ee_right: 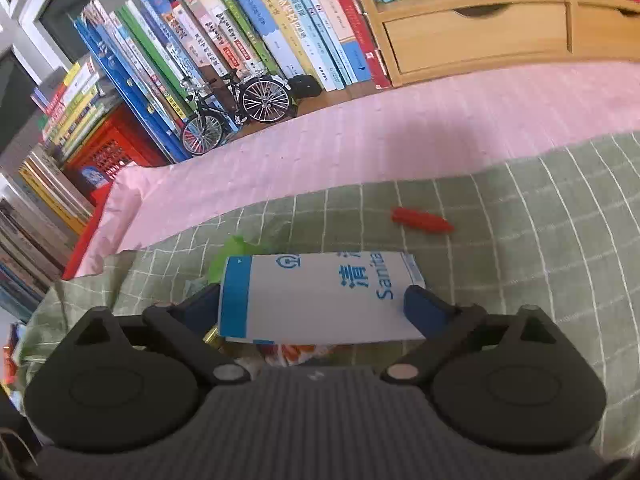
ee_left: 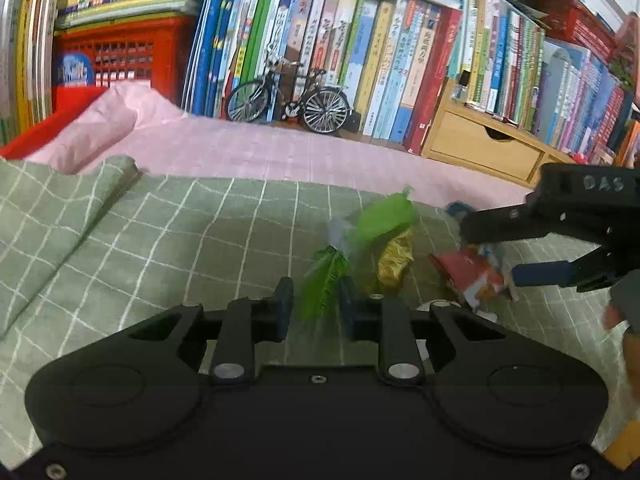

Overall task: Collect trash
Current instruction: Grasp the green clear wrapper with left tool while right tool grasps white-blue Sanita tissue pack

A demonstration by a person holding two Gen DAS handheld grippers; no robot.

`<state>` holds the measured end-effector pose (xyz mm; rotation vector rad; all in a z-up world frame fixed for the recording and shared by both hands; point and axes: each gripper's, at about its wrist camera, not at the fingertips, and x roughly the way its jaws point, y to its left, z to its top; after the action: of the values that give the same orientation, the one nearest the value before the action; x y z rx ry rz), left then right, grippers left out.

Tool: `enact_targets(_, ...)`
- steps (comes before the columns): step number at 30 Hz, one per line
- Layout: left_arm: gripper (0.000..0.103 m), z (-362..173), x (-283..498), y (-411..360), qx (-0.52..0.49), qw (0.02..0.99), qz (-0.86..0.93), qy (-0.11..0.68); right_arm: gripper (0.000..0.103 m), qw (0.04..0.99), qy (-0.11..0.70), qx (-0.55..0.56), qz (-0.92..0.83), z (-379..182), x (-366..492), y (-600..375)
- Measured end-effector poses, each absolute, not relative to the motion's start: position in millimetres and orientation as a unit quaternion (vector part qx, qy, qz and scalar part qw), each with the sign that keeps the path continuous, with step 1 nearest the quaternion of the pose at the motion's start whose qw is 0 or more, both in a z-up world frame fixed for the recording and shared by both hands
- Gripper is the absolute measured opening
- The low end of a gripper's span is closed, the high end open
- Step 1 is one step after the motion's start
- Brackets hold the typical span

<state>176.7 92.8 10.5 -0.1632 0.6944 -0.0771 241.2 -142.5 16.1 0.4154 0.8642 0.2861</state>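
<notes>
My left gripper [ee_left: 315,306] is shut on a green wrapper [ee_left: 326,284] that stands up between its blue pads, low over the green checked cloth [ee_left: 180,248]. Just beyond it lie a crumpled green wrapper [ee_left: 386,220] and a gold wrapper [ee_left: 394,266], with a red printed wrapper [ee_left: 472,276] to the right. My right gripper [ee_left: 492,251] comes in from the right above that red wrapper. In the right wrist view this gripper [ee_right: 312,306] holds a white and blue paper bag [ee_right: 320,296] across its wide jaws, both pads on the bag's edges. A small red wrapper [ee_right: 420,220] lies farther out.
A pink cloth [ee_left: 280,152] covers the far part of the surface. Behind it stand rows of books [ee_left: 360,40], a model bicycle [ee_left: 288,96], a red crate [ee_left: 120,56] and a wooden drawer unit [ee_left: 484,144]. A hand [ee_left: 624,320] shows at the right edge.
</notes>
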Motion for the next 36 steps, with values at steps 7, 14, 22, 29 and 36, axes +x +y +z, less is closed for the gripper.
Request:
enact_targets(7,0.018,30.4,153.4,94.4,-0.079,0.946,-0.039,0.312,0.056,0.879,0.389,0.228,0.158,33.1,212.8,-170.0)
enact_targets(14,0.018,50.8,118.2,89.9,-0.072,0.951,-0.060,0.294,0.043,0.893,0.372,0.217,0.129,49.6,177.8,-191.5)
enact_targets(22,0.018,61.3,86.3,79.7,-0.053,0.952,-0.082,0.289,0.067,0.876,0.458,0.126,0.084,38.6,152.2,-214.3)
enact_targets(29,0.018,56.4,83.8,73.2,-0.048,0.946,-0.084,0.310,0.094,0.861,0.476,0.072,0.167,30.3,142.4,-206.8)
enact_targets(36,0.043,44.0,75.7,66.8,-0.025,0.936,-0.112,0.332,0.096,0.858,0.475,-0.058,0.184,17.1,135.2,-165.8)
